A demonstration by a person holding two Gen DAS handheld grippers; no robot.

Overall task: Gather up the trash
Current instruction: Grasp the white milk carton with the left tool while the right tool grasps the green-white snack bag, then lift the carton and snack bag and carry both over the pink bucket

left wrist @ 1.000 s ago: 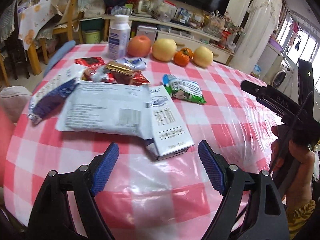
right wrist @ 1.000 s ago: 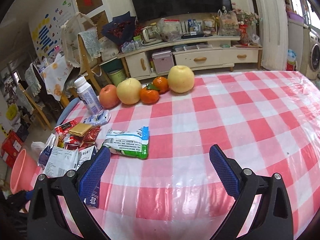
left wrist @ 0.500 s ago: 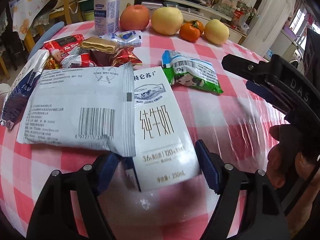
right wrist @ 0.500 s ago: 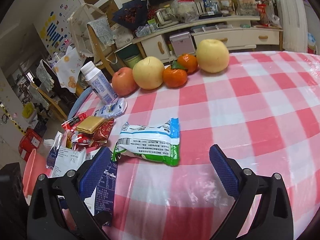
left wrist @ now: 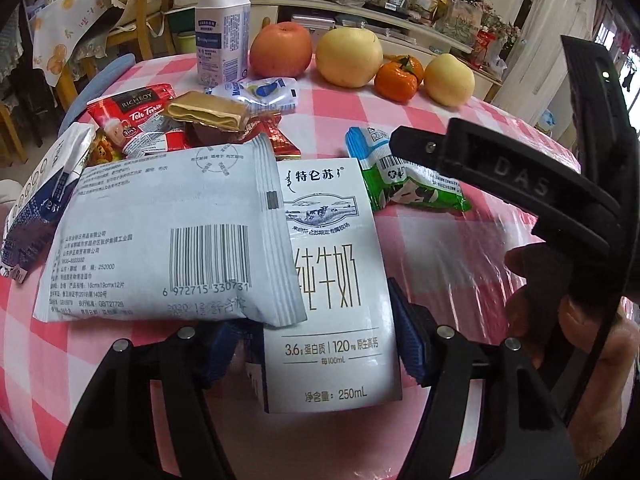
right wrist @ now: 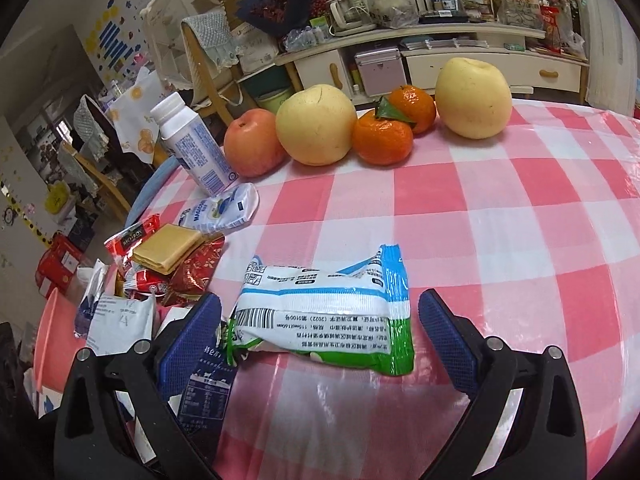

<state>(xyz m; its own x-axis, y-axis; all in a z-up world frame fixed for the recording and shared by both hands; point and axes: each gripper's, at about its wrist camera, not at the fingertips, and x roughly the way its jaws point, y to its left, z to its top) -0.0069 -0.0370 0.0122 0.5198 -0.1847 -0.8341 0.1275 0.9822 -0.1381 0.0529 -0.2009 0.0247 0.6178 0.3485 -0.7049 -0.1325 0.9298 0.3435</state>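
A white 250 mL milk carton lies flat on the pink checked tablecloth. My left gripper straddles the carton's near end and its jaws are closing. The right pad is at the carton's edge and the left pad stands a little off its side. A grey-white flat packet overlaps the carton's left side. A green, white and blue wrapper lies between the fingers of my right gripper, which is open and touches nothing. The wrapper also shows in the left wrist view, partly behind the right gripper's black finger.
Behind the carton lie a red sachet, a gold wrapper, a white-blue pouch and a dark blue carton. A white bottle and several fruits stand along the far edge. A pink bin stands left of the table.
My left gripper came forward and down over the milk carton, and its jaws narrowed around it. My right gripper advanced and sank until the green wrapper lay between its open fingers.
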